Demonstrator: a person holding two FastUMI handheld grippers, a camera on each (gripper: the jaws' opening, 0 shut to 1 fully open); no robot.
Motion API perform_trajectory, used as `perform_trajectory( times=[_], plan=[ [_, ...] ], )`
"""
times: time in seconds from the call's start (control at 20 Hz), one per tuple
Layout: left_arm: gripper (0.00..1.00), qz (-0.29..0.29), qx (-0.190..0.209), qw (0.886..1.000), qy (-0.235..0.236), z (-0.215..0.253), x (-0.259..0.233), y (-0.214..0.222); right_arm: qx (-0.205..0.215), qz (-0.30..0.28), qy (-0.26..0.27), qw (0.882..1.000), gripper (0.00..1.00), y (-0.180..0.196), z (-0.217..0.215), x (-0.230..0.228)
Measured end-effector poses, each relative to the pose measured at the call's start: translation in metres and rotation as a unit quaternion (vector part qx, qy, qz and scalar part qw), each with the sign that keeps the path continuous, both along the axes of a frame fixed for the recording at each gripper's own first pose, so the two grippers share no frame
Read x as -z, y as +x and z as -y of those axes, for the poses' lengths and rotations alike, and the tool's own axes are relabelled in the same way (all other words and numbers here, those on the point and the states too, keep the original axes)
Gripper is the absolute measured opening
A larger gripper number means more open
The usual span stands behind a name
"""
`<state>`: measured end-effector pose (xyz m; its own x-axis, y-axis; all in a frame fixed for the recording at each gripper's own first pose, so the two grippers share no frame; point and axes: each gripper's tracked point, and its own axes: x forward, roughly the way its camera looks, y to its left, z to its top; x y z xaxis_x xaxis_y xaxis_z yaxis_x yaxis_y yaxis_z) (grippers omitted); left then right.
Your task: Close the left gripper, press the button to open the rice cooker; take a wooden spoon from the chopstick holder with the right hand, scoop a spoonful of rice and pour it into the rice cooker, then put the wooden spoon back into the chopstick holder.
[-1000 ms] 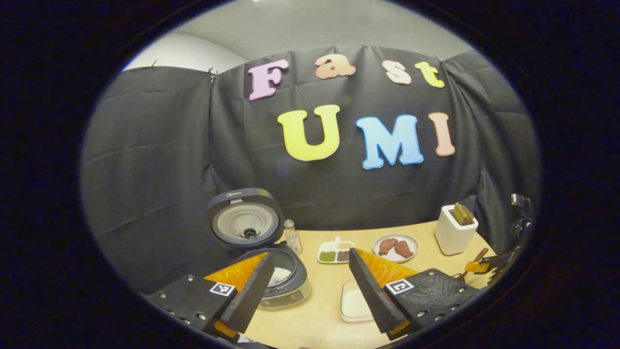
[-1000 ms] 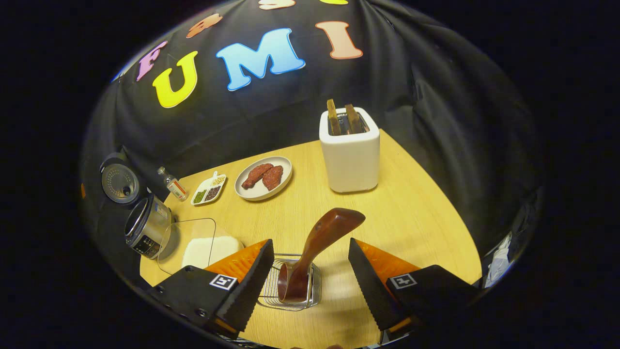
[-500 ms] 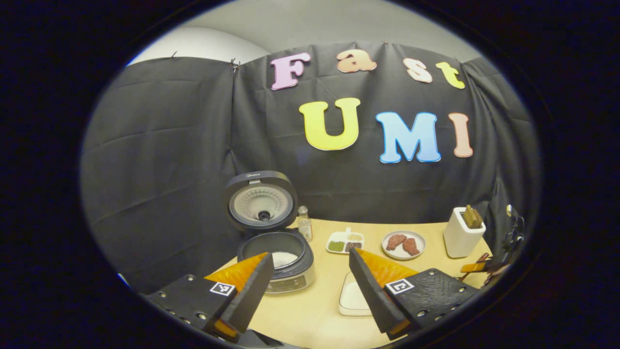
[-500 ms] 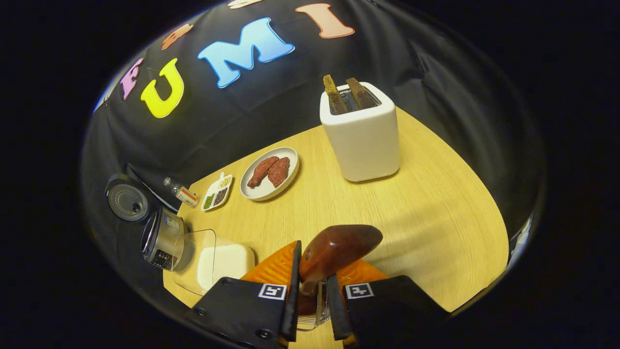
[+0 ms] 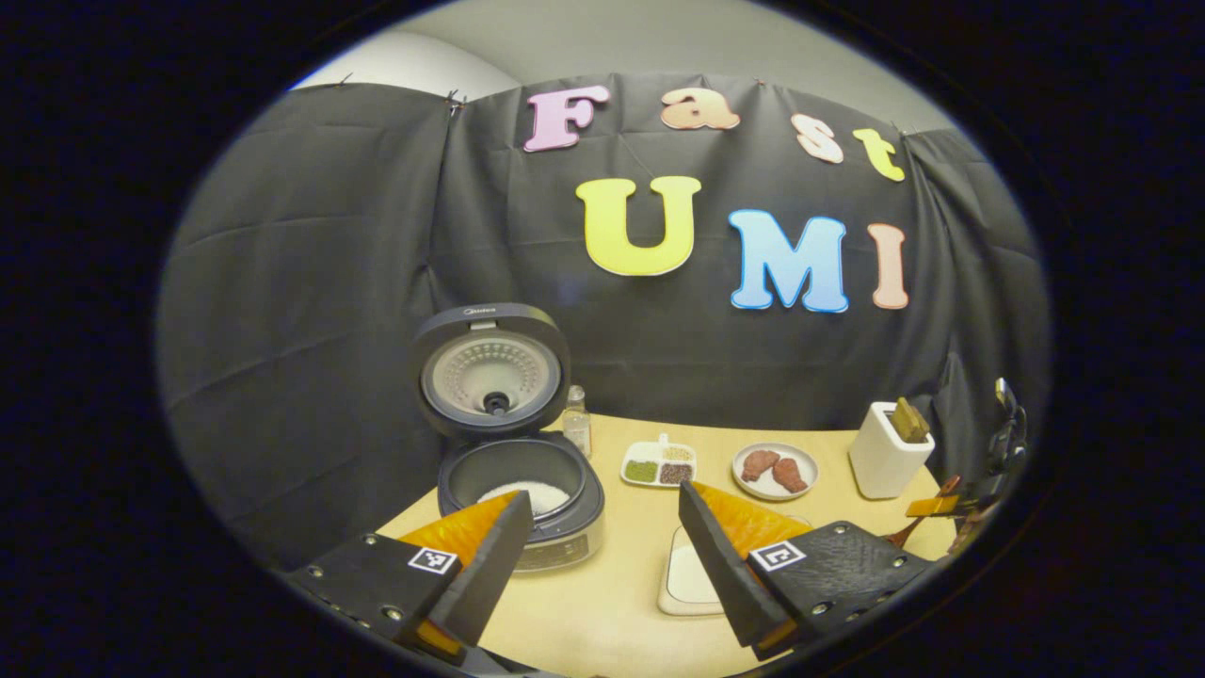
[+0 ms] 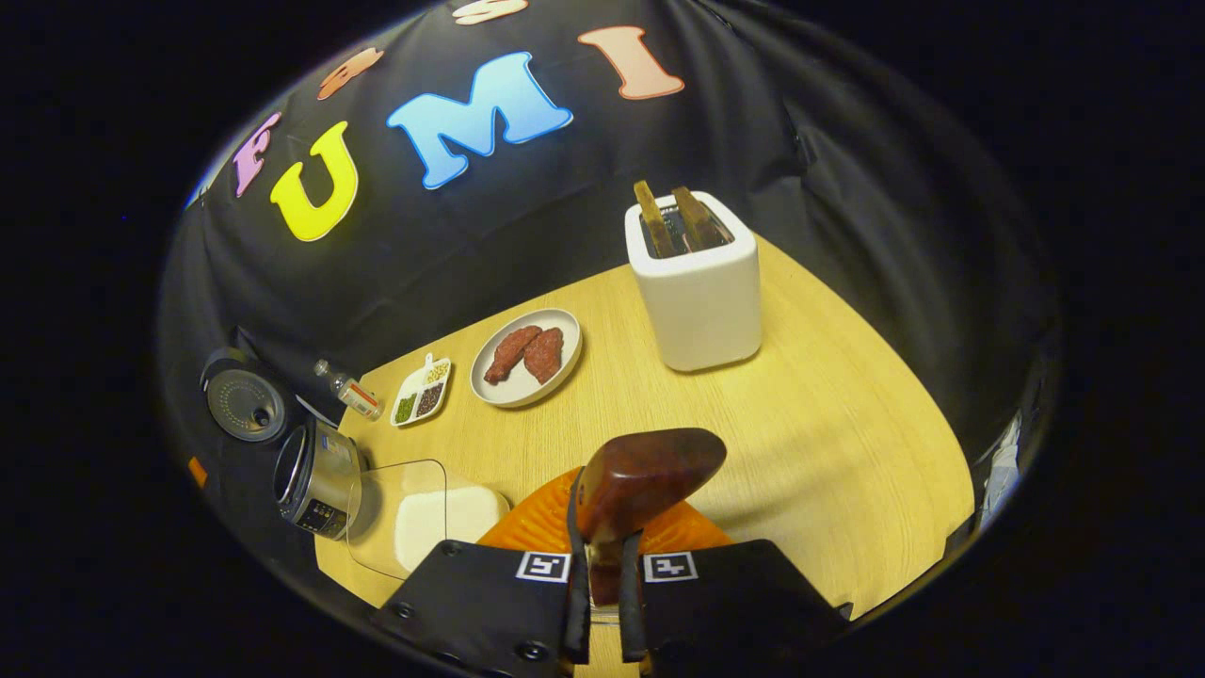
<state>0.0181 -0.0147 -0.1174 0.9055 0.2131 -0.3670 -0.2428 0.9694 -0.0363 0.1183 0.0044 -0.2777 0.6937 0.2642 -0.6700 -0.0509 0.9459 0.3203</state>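
We have the wooden spoon [image 6: 650,476] clamped between both fingers of the right claw [image 6: 602,603], its broad dark end standing up just above them. The chopstick holder is hidden beneath the claw, so we cannot tell whether the spoon is clear of it yet.

The rice cooker [image 5: 521,490] stands open near the tabletop's left edge, lid [image 5: 491,372] upright, with white rice already lying in the pot; we judge the button press done. The left claw [image 5: 598,556] hangs released, fingers wide apart, grasping nothing.

Left, as we read it: scoop from the clear container of rice [image 6: 428,518] just beside the cooker, pour the rice in, and return the spoon.

On the pale wooden tabletop [image 6: 828,424] we also see a small bottle [image 5: 576,422], a divided condiment dish [image 5: 659,463] and a plate of meat [image 6: 525,355] along the back edge, and a white toaster [image 6: 695,282] toward the back right corner. Black cloth walls the booth, with a grey wall above.
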Motion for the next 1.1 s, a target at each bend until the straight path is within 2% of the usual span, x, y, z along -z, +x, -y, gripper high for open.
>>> perform_trajectory(
  times=[0.2,0.3,0.35,0.55,0.85,1.1],
  plan=[
    [0.98,0.016,0.035,0.999,-0.006,-0.022,0.004,0.009,0.041,0.039,-0.032,0.998,0.14,-0.013,0.007,-0.039],
    [0.96,0.019,0.053,0.998,-0.023,-0.029,0.011,0.014,0.057,0.061,-0.052,0.995,0.14,-0.02,0.01,-0.06],
    [0.96,0.02,0.061,0.997,-0.032,-0.032,0.015,0.016,0.064,0.071,-0.058,0.994,0.11,-0.025,0.01,-0.07],
    [0.96,0.024,0.083,0.995,-0.043,-0.055,0.028,0.02,0.078,0.096,-0.056,0.991,0.14,-0.037,-0.015,-0.1],
    [0.97,0.018,0.089,0.995,-0.051,-0.092,0.043,0.004,0.039,0.136,-0.057,0.988,0.14,-0.032,-0.084,-0.13],
    [0.96,0.017,0.075,0.996,-0.043,-0.126,0.049,-0.012,0.007,0.142,-0.027,0.989,0.14,-0.021,-0.144,-0.134]
  ],
)
